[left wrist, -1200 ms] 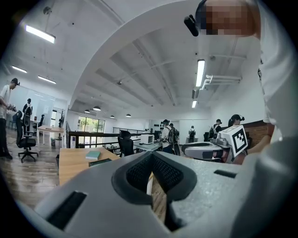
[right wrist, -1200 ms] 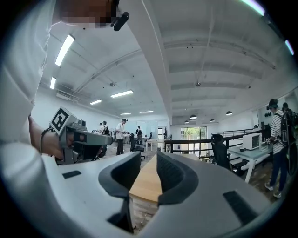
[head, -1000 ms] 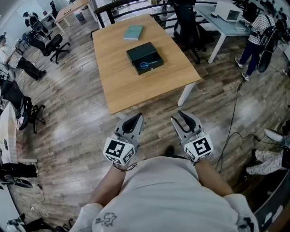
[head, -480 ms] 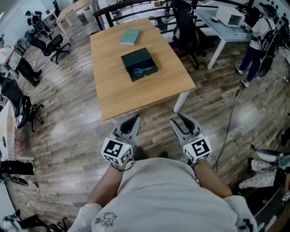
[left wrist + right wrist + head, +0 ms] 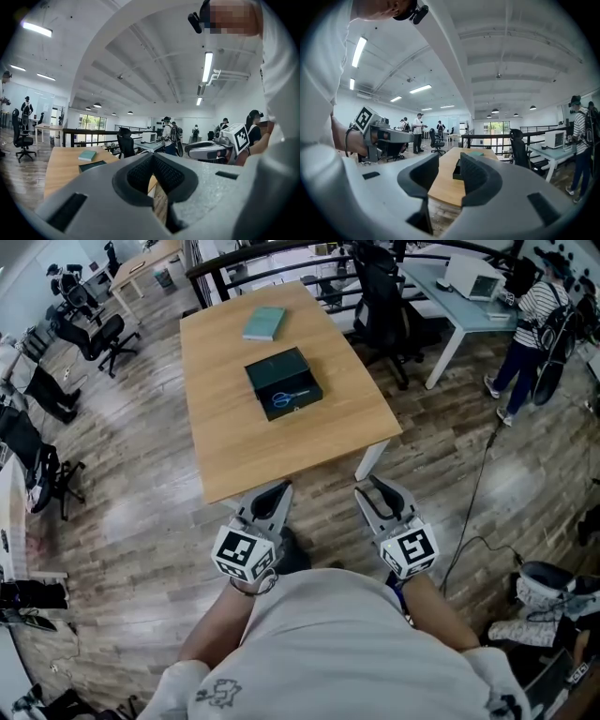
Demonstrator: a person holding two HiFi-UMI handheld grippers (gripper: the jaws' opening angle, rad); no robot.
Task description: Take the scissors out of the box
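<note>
Blue-handled scissors lie in the open dark green box on the wooden bench, well out of reach. The left hand-held gripper, clenched empty, and the right hand-held gripper, released, hang low, likely awaiting the approach.

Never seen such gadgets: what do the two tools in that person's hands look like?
The left gripper and right gripper are pale grey plastic, each with two curved jaws lined in black ribbed pads. Each carries a white cube printed with black square markers. The person wears a white short-sleeved shirt.
</note>
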